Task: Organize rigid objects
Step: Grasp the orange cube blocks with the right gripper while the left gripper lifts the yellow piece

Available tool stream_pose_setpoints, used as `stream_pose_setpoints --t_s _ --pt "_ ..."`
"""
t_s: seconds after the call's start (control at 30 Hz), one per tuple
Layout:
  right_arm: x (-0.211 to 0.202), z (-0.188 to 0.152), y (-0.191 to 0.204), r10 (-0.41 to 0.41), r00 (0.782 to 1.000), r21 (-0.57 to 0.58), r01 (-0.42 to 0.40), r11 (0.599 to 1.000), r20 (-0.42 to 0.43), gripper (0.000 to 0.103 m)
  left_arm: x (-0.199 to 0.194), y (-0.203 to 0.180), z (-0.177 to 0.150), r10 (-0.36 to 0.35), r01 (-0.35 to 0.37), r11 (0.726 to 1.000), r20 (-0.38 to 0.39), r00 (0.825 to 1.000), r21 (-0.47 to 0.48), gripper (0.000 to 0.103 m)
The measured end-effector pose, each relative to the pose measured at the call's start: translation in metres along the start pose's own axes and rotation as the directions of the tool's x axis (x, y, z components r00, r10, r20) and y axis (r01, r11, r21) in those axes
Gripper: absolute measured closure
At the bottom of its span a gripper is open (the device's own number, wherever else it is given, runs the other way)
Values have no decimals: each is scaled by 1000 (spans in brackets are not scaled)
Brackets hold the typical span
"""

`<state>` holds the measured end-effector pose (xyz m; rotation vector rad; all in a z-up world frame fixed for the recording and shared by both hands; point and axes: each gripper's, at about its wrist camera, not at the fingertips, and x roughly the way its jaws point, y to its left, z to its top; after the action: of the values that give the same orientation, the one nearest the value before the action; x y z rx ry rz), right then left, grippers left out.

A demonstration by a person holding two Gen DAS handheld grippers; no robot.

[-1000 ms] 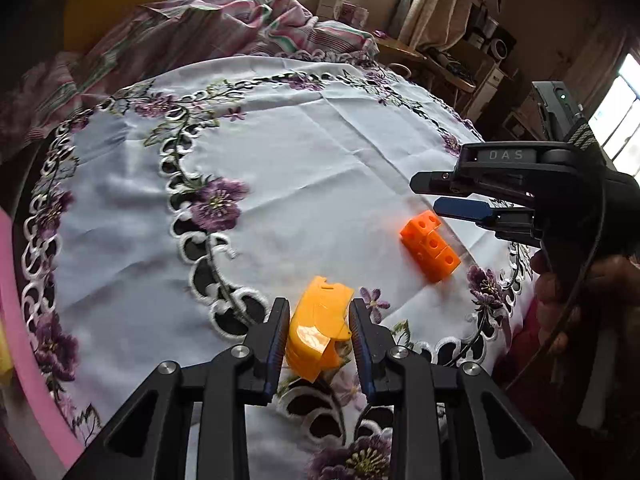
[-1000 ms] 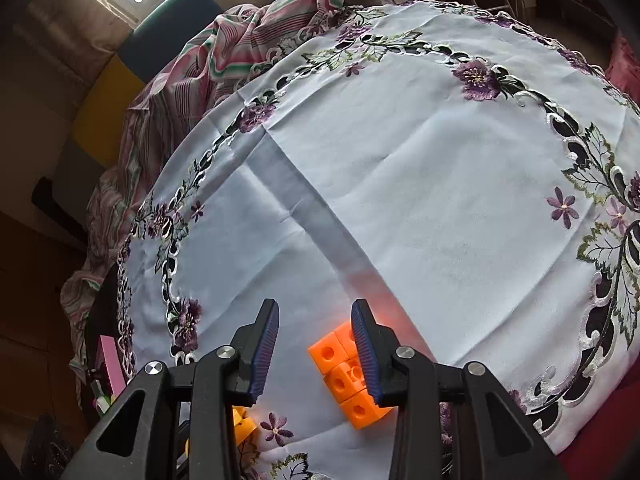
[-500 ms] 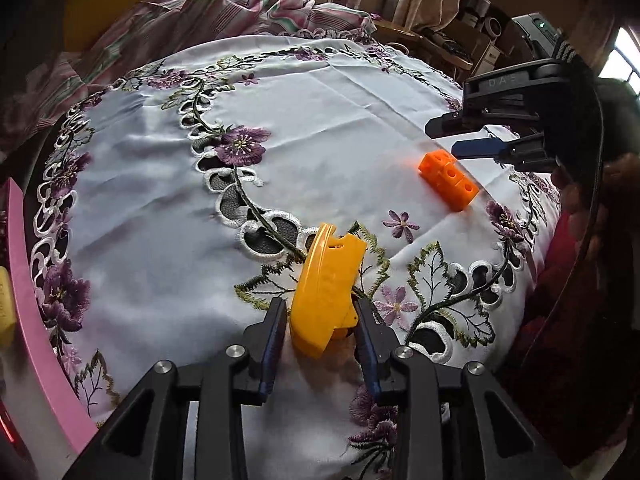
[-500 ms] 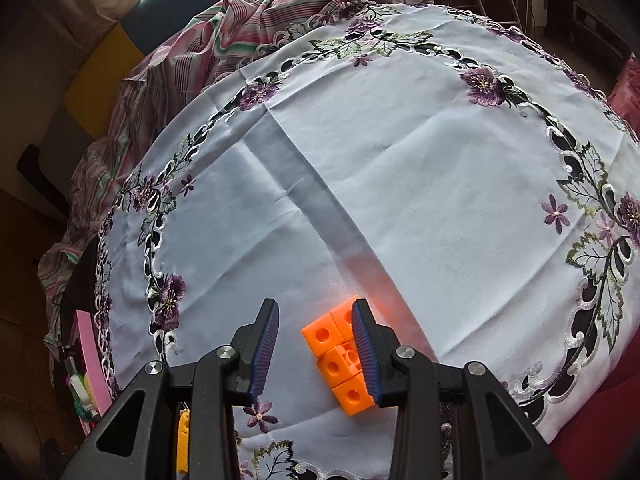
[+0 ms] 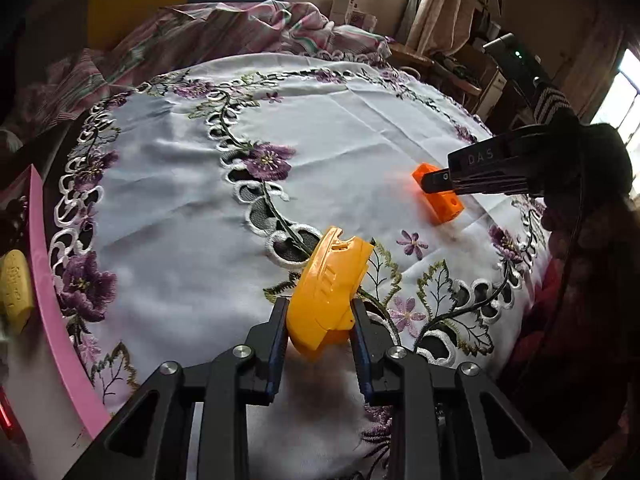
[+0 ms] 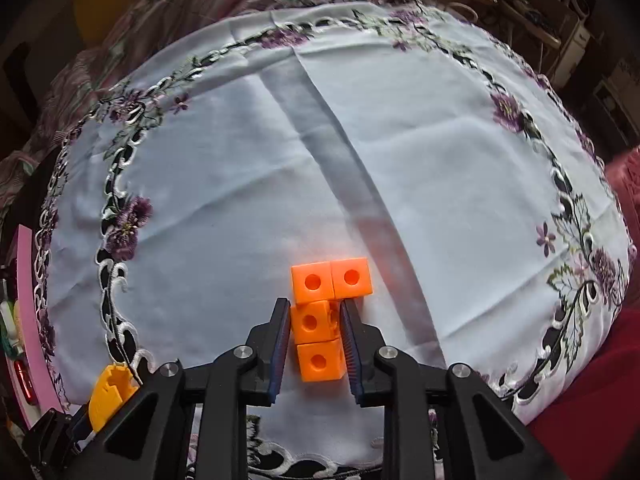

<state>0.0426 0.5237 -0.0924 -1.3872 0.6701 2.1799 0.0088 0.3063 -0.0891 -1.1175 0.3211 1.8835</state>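
My left gripper (image 5: 319, 320) is shut on a yellow plastic piece (image 5: 330, 284) and holds it just above the embroidered white tablecloth (image 5: 192, 216) near the front edge. The yellow piece also shows in the right wrist view (image 6: 109, 398) at lower left. My right gripper (image 6: 315, 330) has its jaws closed against an L-shaped block of orange cubes (image 6: 320, 320) with round holes, which rests on the cloth. In the left wrist view the right gripper (image 5: 434, 181) covers part of the orange block (image 5: 442, 202).
A pink tray rim (image 5: 52, 292) with a yellow object (image 5: 16, 284) lies off the table's left edge. Striped pink fabric (image 5: 224, 24) is heaped beyond the far side. Shelves and clutter (image 5: 480, 60) stand at the far right.
My right gripper moved forward around the orange block and closed on it. My left gripper kept hold of the yellow piece and shifted a little over the cloth.
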Motion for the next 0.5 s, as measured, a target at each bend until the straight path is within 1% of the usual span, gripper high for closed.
stream_pose_setpoints --t_s 0.03,0.07,0.1,0.17,0.27,0.5 --pt "-3 0 6 53 998 -19 -52 998 30 81 -6 3 1 4 -4 1000 15 1000 -11 74" --pt "-4 1 13 68 997 -51 -65 997 45 81 -12 5 2 10 -9 1000 31 999 -19 74" --pt "-4 -1 22 70 996 -93 -65 994 47 81 -18 7 3 16 -15 1000 47 999 -26 74" --pt "0 -5 33 100 995 -142 -96 985 21 81 -31 12 5 37 -34 999 81 996 -42 73" --pt "14 -10 43 92 995 -179 -99 979 -48 81 -47 21 6 72 -64 995 110 991 -77 73" --pt "16 -14 44 87 995 -187 -94 978 -48 80 -73 40 -1 147 -126 982 150 978 -143 73"
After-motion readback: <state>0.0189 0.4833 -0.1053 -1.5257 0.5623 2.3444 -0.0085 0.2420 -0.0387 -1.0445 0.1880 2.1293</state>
